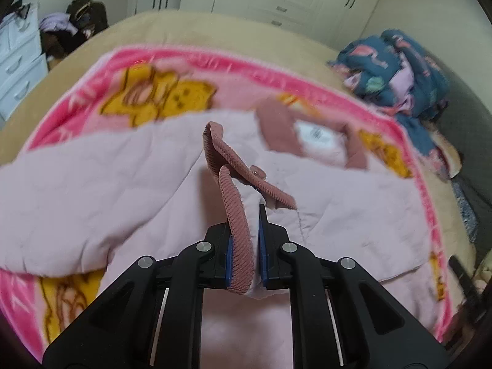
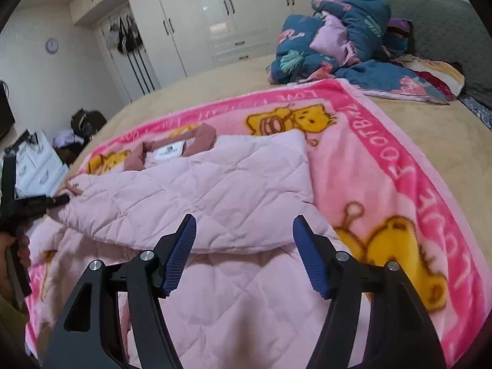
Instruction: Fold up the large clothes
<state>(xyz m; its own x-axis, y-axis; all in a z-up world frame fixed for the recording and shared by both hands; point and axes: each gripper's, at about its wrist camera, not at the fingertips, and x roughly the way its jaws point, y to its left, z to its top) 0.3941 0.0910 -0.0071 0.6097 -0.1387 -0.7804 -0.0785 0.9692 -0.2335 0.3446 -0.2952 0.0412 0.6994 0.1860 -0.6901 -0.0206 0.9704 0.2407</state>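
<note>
Nearest in the left wrist view, the left gripper (image 1: 246, 230) is clamped on a dusty-rose corduroy cuff (image 1: 238, 215) of the pale pink quilted jacket (image 1: 101, 184), the ribbed band pinched between its blue pads and lifted off the rest of the garment. A second strip of the same corduroy, with a button on it, curls up just beyond the fingertips.

In the right wrist view, the right gripper (image 2: 244, 246) hangs with its jaws spread wide, holding nothing, just above the near part of the jacket (image 2: 215, 190). The sleeve lies folded across the body, and the left gripper (image 2: 40, 203) shows at the left edge, touching the sleeve's end.

The jacket rests on a pink cartoon-bear blanket (image 2: 384, 178) spread over a tan bed (image 2: 446, 135). Farther on sits its corduroy collar (image 2: 196, 141) with a white label. A heap of dark blue patterned bedding (image 2: 338, 40) lies at the far right, and white wardrobes (image 2: 200, 15) line the far wall.
</note>
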